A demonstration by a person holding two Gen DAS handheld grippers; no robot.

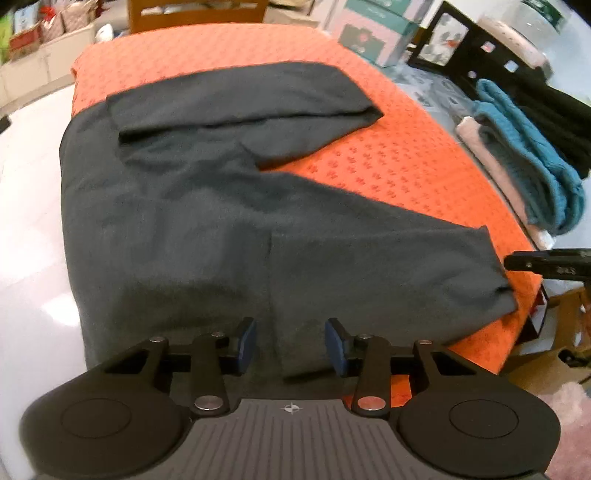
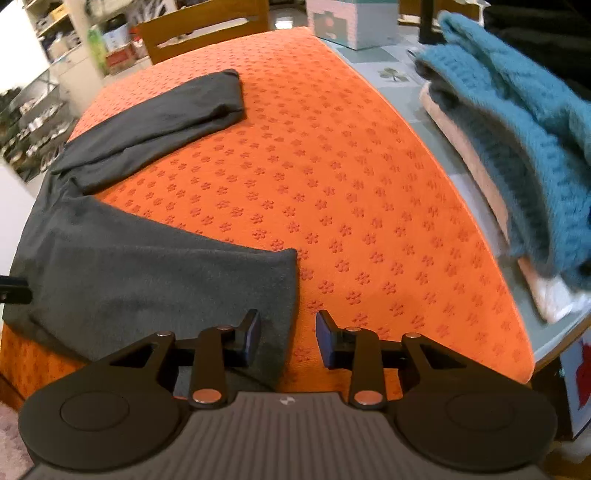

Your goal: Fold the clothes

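Observation:
A dark grey long-sleeved top lies flat on the orange patterned cloth. Its far sleeve and near sleeve stretch to the right. My left gripper is open and empty, just above the garment's near edge. My right gripper is open and empty, over the cuff end of the near sleeve. One black finger of the right gripper shows at the right edge of the left wrist view, beside the cuff. The far sleeve also shows in the right wrist view.
A stack of folded clothes with a teal knit sweater on top lies right of the orange cloth; it also shows in the left wrist view. A wooden chair stands at the far end. Boxes and shelves stand behind.

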